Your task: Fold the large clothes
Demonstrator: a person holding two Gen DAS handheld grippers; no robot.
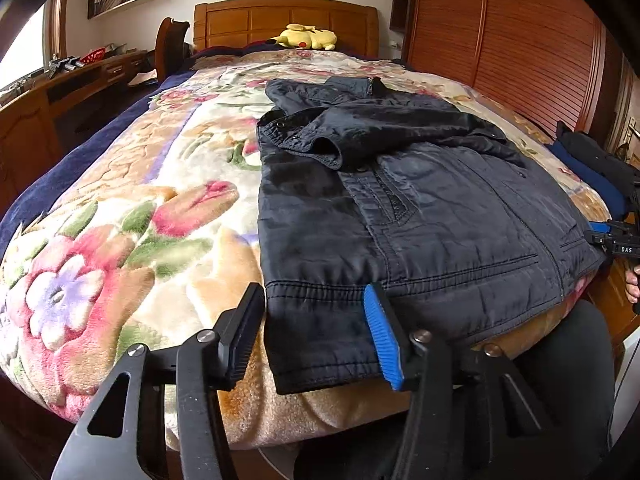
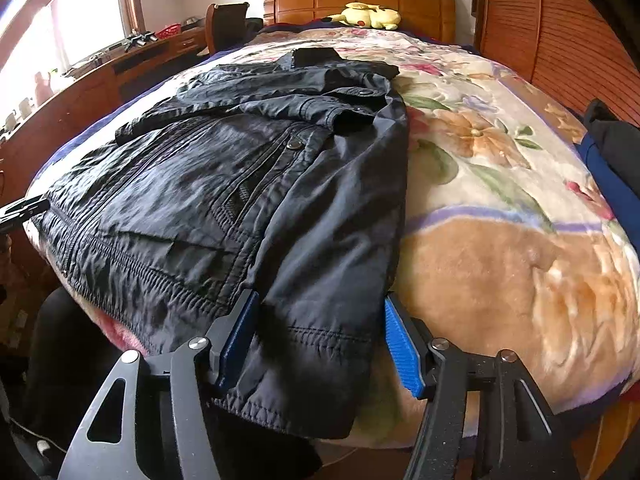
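A dark navy jacket (image 1: 420, 208) (image 2: 224, 184) lies flat on the flowered blanket (image 1: 140, 220), its hem at the bed's near edge and both sleeves folded across the chest. In the left wrist view my left gripper (image 1: 314, 336) straddles the hem's left corner. Its blue pad (image 1: 382, 340) rests on the cloth, and the black finger (image 1: 244, 332) stands just off the jacket's edge. In the right wrist view my right gripper (image 2: 318, 344) straddles the other hem corner, which hangs over the edge unbunched between the blue pads (image 2: 402, 350). Each gripper shows at the edge of the other view.
A yellow plush toy (image 1: 306, 37) lies by the wooden headboard. A desk (image 1: 60, 92) with clutter runs along the left and a slatted wardrobe (image 1: 520, 40) along the right. Dark folded clothes (image 1: 588, 164) sit at the bed's right edge. A person's dark trouser leg (image 1: 560, 360) is against the bed's foot.
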